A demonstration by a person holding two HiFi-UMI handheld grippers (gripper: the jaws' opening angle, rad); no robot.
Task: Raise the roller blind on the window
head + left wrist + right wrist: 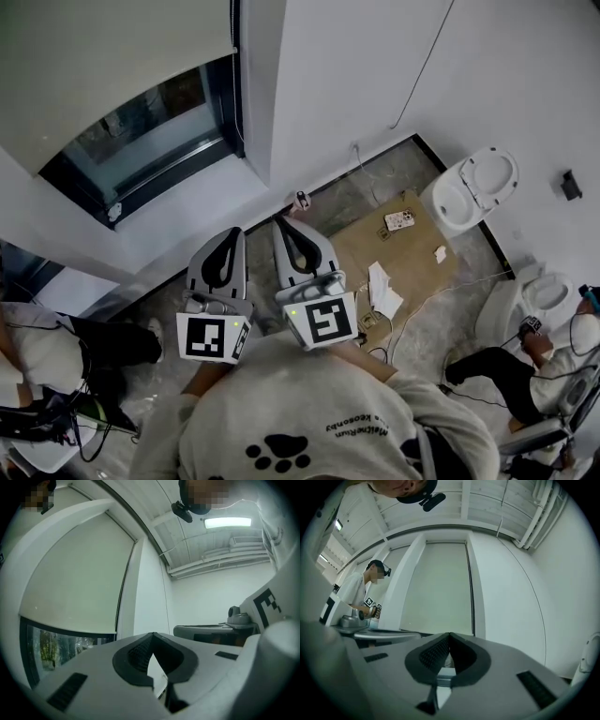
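Observation:
The window (150, 141) is at the upper left of the head view. Its pale roller blind (103, 56) covers most of it, leaving a strip of glass bare at the bottom. Both grippers are held side by side in front of the person, short of the sill and touching nothing. The left gripper (228, 234) has its jaws shut and empty. The right gripper (286, 223) is also shut and empty. In the left gripper view, the left gripper (152, 634) points past the blind (75, 573) and the glass (51, 648). In the right gripper view, the right gripper (450, 634) faces the blind (436, 588), which has a thin dark line (470, 588) down its right edge.
A white sill (187, 206) juts out below the window. On the floor lie a cardboard sheet (412, 253), a phone (399, 220), papers (382, 291) and cables. Two toilets (473, 187) stand at the right. One person (525, 366) sits at the right and another (37, 356) at the left.

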